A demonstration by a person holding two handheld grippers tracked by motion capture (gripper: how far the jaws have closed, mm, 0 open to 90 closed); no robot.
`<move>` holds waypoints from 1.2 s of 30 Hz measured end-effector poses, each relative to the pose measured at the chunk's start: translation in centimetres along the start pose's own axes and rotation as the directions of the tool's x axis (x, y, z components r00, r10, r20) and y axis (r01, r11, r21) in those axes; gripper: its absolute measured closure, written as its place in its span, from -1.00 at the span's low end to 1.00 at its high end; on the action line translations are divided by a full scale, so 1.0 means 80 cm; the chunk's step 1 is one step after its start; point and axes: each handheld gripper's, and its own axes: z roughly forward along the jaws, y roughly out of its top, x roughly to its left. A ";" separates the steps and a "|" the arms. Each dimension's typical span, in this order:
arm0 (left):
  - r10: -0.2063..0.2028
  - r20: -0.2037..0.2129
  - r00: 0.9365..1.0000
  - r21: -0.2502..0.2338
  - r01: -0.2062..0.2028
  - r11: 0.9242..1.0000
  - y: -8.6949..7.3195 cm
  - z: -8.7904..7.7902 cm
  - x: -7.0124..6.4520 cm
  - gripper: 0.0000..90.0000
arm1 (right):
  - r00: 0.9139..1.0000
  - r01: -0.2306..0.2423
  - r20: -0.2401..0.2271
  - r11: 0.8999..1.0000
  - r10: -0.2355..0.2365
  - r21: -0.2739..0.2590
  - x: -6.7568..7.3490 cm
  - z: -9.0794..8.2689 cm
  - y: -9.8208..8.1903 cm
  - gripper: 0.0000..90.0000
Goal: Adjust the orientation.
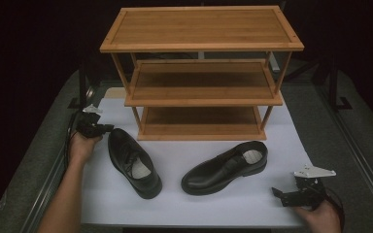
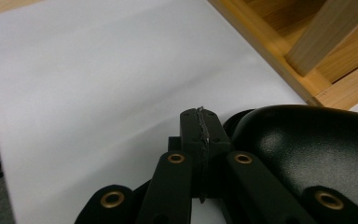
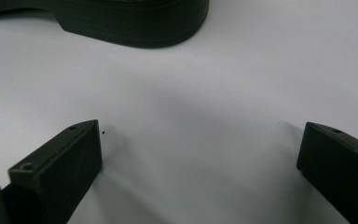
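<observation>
Presently two black shoes lie on the white sheet [image 1: 194,204] in front of the rack [image 1: 201,73]: the left shoe [image 1: 133,162] with heel toward the left gripper [image 1: 108,128], toe toward the person; the right shoe [image 1: 226,167] lying across, heel toward the right gripper [image 1: 276,191]. Left gripper sits just beside the left shoe's heel, jaws pressed together with nothing between them; in its own view the glossy heel [image 2: 307,149] bulges just right of the closed tips. Whether the tips touch the leather I cannot tell. Right gripper hovers low over the sheet, jaws spread wide and empty, shoe sole [image 3: 135,23] well ahead of them. Risks, as judged: closed jaws cannot take the heel collar, so any advance from here would only shove the left shoe, spinning it on the smooth sheet or sliding it toward the rack leg. Opening this close could knock the heel aside. Polished leather is slick and rounded; a pinch on the heel cup rather than the collar rim would likely slip. A heel-only grip leaves the toe hanging, so it could catch the bottom shelf edge [image 1: 201,136] on the way in. Right gripper approaching flat may scoop under the sole and wrinkle the sheet.
</observation>
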 end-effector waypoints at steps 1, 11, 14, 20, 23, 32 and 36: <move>0.001 0.007 1.000 -0.002 -0.001 1.000 0.000 0.001 -0.001 1.00 | 1.000 0.000 0.000 1.000 0.000 0.000 0.000 0.000 0.000 -1.00; 0.051 0.064 0.997 -0.003 -0.051 0.999 0.007 0.006 -0.022 1.00 | 1.000 0.000 0.000 1.000 0.000 0.000 0.000 0.000 0.000 -1.00; 0.070 0.079 0.994 -0.009 -0.070 0.998 0.009 0.009 -0.033 1.00 | 1.000 0.000 0.000 1.000 0.000 0.000 0.000 0.000 0.000 -1.00; 0.092 0.115 0.989 -0.023 -0.090 0.996 0.010 0.013 -0.049 1.00 | 1.000 0.000 0.000 1.000 0.000 0.000 0.000 0.000 0.000 -1.00; 0.112 0.124 0.986 -0.023 -0.110 0.994 0.012 0.015 -0.058 1.00 | 1.000 0.000 0.000 1.000 0.000 0.000 0.000 0.000 0.000 -1.00; 0.132 0.162 0.978 -0.033 -0.128 0.991 0.015 0.020 -0.078 1.00 | 1.000 0.000 0.000 1.000 0.000 0.000 0.000 0.000 0.000 -1.00; 0.141 0.169 0.975 -0.036 -0.137 0.990 0.017 0.023 -0.088 1.00 | 1.000 0.000 0.000 1.000 0.000 -0.001 0.000 0.000 0.000 -1.00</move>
